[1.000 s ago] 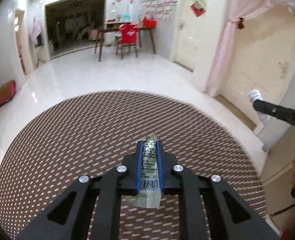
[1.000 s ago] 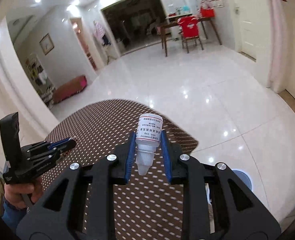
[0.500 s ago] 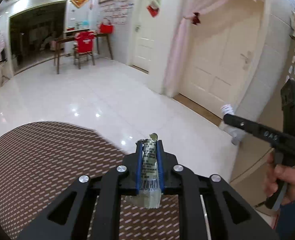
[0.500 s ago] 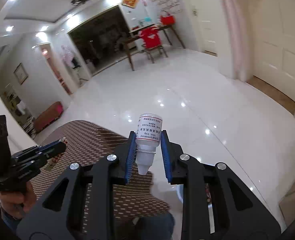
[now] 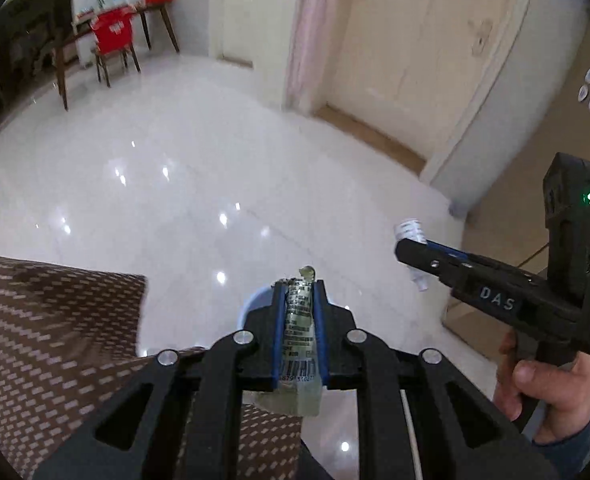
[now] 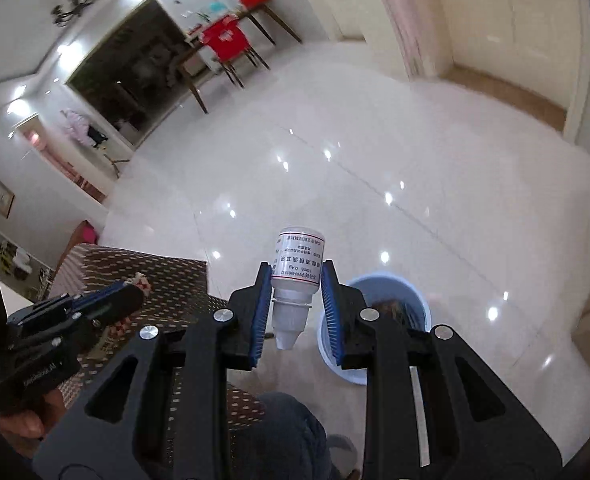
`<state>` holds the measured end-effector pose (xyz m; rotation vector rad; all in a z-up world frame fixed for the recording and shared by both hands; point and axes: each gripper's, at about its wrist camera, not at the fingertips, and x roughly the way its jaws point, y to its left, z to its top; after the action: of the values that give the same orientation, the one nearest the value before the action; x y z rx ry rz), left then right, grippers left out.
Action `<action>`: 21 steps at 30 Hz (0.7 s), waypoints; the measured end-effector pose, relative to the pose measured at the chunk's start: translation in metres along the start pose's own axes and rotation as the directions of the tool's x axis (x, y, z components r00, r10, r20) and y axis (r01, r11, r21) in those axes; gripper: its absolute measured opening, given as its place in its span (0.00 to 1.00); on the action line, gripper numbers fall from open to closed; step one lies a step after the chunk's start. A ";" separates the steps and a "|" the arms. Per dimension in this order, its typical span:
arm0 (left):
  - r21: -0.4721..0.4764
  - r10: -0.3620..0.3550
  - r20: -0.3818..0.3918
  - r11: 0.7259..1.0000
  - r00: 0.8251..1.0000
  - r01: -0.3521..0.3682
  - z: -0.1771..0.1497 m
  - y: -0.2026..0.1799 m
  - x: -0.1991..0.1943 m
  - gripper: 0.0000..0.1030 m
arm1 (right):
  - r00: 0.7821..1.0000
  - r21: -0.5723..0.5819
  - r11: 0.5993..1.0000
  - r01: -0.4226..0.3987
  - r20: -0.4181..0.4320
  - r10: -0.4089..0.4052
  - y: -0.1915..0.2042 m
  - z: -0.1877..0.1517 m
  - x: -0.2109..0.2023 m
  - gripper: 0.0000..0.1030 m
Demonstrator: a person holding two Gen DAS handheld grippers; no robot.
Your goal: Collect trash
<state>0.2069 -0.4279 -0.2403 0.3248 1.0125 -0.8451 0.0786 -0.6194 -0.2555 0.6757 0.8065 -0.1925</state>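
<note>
Over the glossy white floor (image 6: 375,160) you've swung both grippers off the tabletop (image 5: 55,340) toward the blue bin (image 6: 395,292): left gripper (image 5: 299,292) jaws pinch the flattened tube (image 5: 299,332), right gripper (image 6: 296,276) jaws clamp the small white bottle (image 6: 297,264), so 2 drops look next.

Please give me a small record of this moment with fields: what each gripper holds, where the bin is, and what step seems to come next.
left gripper: shut on a flat printed sachet
right gripper: shut on a small white bottle, nozzle toward the camera
bin: light blue bin on the white floor, beside the brown patterned table, something dark inside
position: both grippers point down toward the bin
likely next step: probably release both items into the bin
</note>
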 end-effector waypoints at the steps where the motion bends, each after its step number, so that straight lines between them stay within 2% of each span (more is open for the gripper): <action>1: -0.001 -0.006 -0.030 1.000 1.000 0.006 0.003 0.000 0.013 0.13 | 1.000 0.016 1.000 0.002 -0.014 -0.002 -0.007 0.001 0.007 0.25; 5: -0.015 -0.017 -0.097 1.000 0.995 0.016 0.006 0.003 0.048 0.15 | 0.998 0.066 0.998 0.006 -0.067 -0.002 -0.029 0.003 0.034 0.26; 6: -0.024 -0.021 -0.108 1.000 0.994 0.019 0.006 0.004 0.055 0.26 | 0.997 0.087 0.996 0.005 -0.079 0.002 -0.036 0.001 0.041 0.27; 7: -0.031 -0.016 -0.118 0.999 0.993 0.012 0.006 0.004 0.061 0.37 | 0.996 0.106 0.994 0.003 -0.088 0.007 -0.042 0.001 0.046 0.32; 8: -0.037 -0.006 -0.118 0.999 0.993 0.002 0.007 0.007 0.064 0.63 | 0.995 0.137 0.991 -0.002 -0.103 0.016 -0.050 0.001 0.052 0.53; 9: -0.056 0.019 -0.098 0.998 0.995 -0.024 0.006 0.010 0.064 0.80 | 0.994 0.152 0.988 -0.004 -0.108 0.021 -0.053 -0.001 0.055 0.69; 11: -0.071 0.036 -0.074 0.997 0.997 -0.041 0.007 0.012 0.060 0.82 | 0.994 0.170 0.985 -0.005 -0.106 0.023 -0.058 -0.002 0.058 0.74; 15: -0.080 0.083 -0.054 0.993 0.995 -0.087 0.007 0.021 0.047 0.84 | 0.996 0.184 0.983 0.016 -0.090 0.000 -0.067 -0.005 0.047 0.94; 21: -0.073 0.107 0.017 0.992 0.994 -0.106 0.005 0.017 0.001 0.88 | 0.994 0.181 0.978 0.102 -0.067 -0.092 -0.056 -0.007 0.022 0.94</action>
<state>0.2226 -0.4205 -0.2406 0.3054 0.9951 -0.7127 0.0664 -0.6564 -0.3023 0.8198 0.8851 -0.3407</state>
